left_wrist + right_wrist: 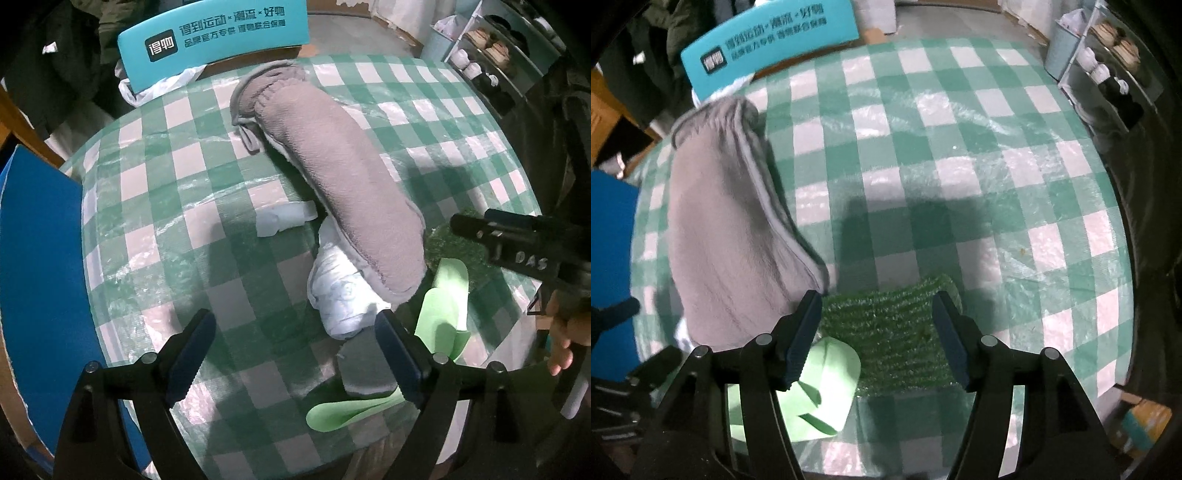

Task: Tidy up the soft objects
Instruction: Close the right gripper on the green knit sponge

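Observation:
A grey plush cloth lies folded on the green checked table, over a white crumpled diaper-like cloth. A light green foam sheet curls beside it, and a small grey pad lies near my right finger. My left gripper is open above the table, empty. In the right wrist view my right gripper is open over a dark green turf mat, with the grey cloth to its left and the light green sheet below. The right gripper also shows in the left wrist view.
A small white scrap lies mid-table. A teal sign board stands at the far edge with a white bag under it. A blue panel is at the left. A shelf with shoes stands at the right.

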A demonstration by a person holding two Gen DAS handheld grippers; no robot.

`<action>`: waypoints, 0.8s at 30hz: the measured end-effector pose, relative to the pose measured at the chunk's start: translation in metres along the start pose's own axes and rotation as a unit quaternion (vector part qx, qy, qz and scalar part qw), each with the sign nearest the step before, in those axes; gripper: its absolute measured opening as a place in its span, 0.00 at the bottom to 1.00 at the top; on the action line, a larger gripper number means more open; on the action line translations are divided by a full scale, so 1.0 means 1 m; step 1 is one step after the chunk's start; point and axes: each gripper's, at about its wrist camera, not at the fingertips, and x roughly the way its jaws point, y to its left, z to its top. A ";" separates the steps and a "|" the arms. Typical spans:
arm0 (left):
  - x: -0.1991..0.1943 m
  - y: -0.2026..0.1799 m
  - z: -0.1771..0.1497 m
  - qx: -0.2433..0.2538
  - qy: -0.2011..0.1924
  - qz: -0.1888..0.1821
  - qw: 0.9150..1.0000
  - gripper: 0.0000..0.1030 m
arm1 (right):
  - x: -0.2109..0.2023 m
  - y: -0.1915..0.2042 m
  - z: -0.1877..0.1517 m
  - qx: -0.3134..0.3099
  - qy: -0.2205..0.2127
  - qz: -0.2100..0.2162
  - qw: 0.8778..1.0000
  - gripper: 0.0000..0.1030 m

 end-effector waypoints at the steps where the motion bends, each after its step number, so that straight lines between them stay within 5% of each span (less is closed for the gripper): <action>1: 0.001 -0.001 0.001 0.002 0.001 -0.001 1.000 0.87 | 0.003 0.000 0.000 -0.003 0.004 -0.004 1.000 0.60; 14: 0.038 -0.007 0.008 -0.008 0.024 -0.034 0.999 0.90 | 0.029 0.000 0.001 -0.026 0.014 -0.040 0.999 0.58; 22: 0.052 -0.001 0.019 -0.027 0.029 -0.033 0.999 0.90 | 0.026 -0.008 0.006 -0.019 0.005 -0.054 0.998 0.24; 24: 0.054 0.000 0.020 -0.029 0.027 -0.038 0.998 0.82 | 0.025 -0.010 0.006 -0.017 0.007 -0.050 0.999 0.21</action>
